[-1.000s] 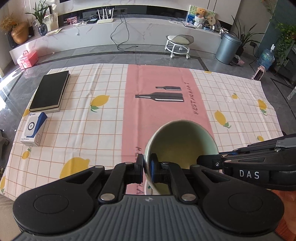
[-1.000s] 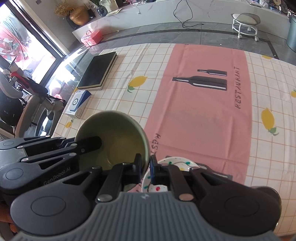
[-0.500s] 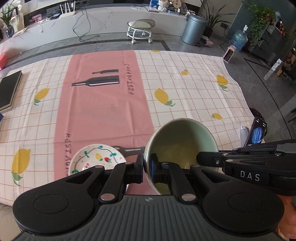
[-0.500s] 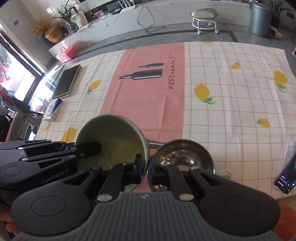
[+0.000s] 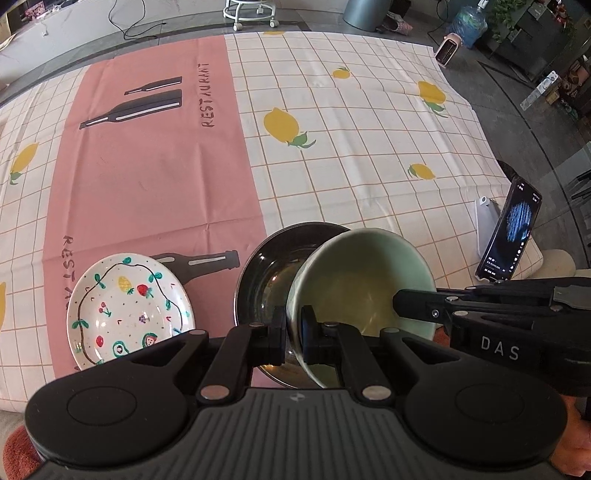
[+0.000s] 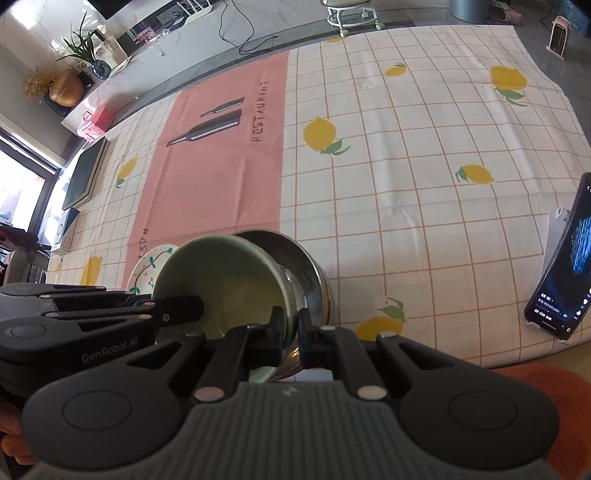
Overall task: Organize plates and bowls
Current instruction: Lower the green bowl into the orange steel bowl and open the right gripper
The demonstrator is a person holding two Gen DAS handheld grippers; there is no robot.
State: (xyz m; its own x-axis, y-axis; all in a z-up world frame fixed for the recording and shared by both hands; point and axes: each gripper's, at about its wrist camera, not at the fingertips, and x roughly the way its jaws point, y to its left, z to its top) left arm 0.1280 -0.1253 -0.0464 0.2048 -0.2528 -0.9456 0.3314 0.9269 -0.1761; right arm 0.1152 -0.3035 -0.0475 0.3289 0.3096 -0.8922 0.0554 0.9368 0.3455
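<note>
- Holding the green bowl [image 5: 360,291] by its rim, you are clamping it with both claws: the left gripper [image 5: 293,334] is pinching the near edge in its own view, and the right gripper [image 6: 291,334] is pinching the opposite edge, its fingers showing at the right of the left wrist view.
- You are now carrying that bowl tilted over the metal bowl [image 5: 269,273], overlapping its right side; whether the two are touching is not clear.
- A second ago only tablecloth was lying beneath the green bowl, with a black notebook and a blue box to the left; half a second ago the painted plate and the steel bowl were just coming into sight.
- The painted plate [image 5: 129,306], with fruit and vine drawings, is sitting just left of the metal bowl, near the front edge of the cloth.
- The tablecloth [image 5: 351,147] is spreading out ahead of you, checked white with lemons and a pink band reading RESTAURANT.
- A phone [image 5: 511,229] is standing propped at the right edge, its screen lit.
- Beyond the table, a white stool [image 6: 352,13] is standing on grey floor, and the black notebook [image 6: 83,177] is lying far left in the right wrist view.
</note>
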